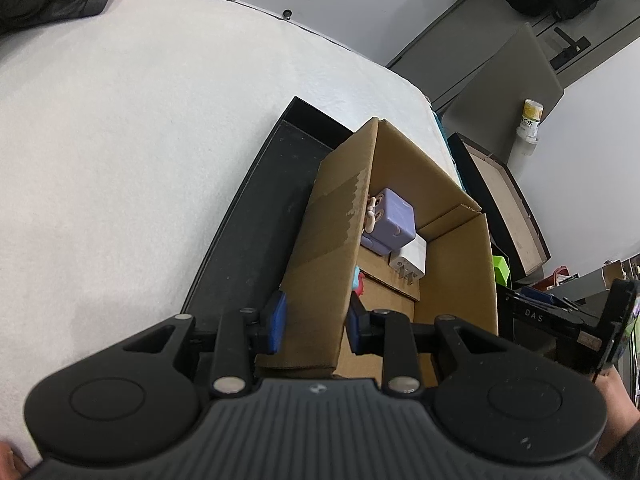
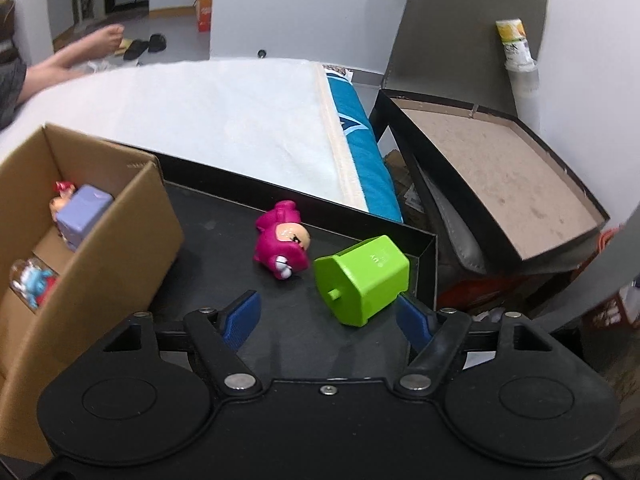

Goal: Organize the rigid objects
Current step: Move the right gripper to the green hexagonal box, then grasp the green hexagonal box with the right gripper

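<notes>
Our left gripper (image 1: 316, 322) is clenched on the near wall of a cardboard box (image 1: 320, 240), one blue pad outside the wall and one inside, both pressing the cardboard. Beyond these fingers, inside the box, lies a lilac cube-shaped toy (image 1: 390, 220) with a small figurine face at its left edge, and just nearer to us a white plug adapter (image 1: 410, 264) with its prongs showing. A sliver of a blue and red toy (image 1: 357, 282) peeks out by the inner finger.

Our right gripper (image 2: 326, 316) stands released, its fingers spread with nothing pressed between them. A lime green plastic block (image 2: 366, 278) with a small peg on its near face lies tipped on its side just ahead, nearer the right finger and almost touching it. Ahead and between the fingers, slightly farther off, lies a magenta figurine (image 2: 282, 240) on its side, just beside the green block but apart from it.

Both toys rest in a shallow black tray (image 2: 224, 216). The cardboard box stands on the same tray, left of the left finger.

Beyond the tray stretches a white bed surface (image 2: 224, 108) with a teal cloth (image 2: 362, 148) along its right edge. To the far right, an open black box (image 2: 496, 176) with a brown lining stands with its lid raised, and a bottle with a yellow label (image 2: 514, 44) stands behind it. A person's arm (image 2: 72, 60) rests at the far left.
</notes>
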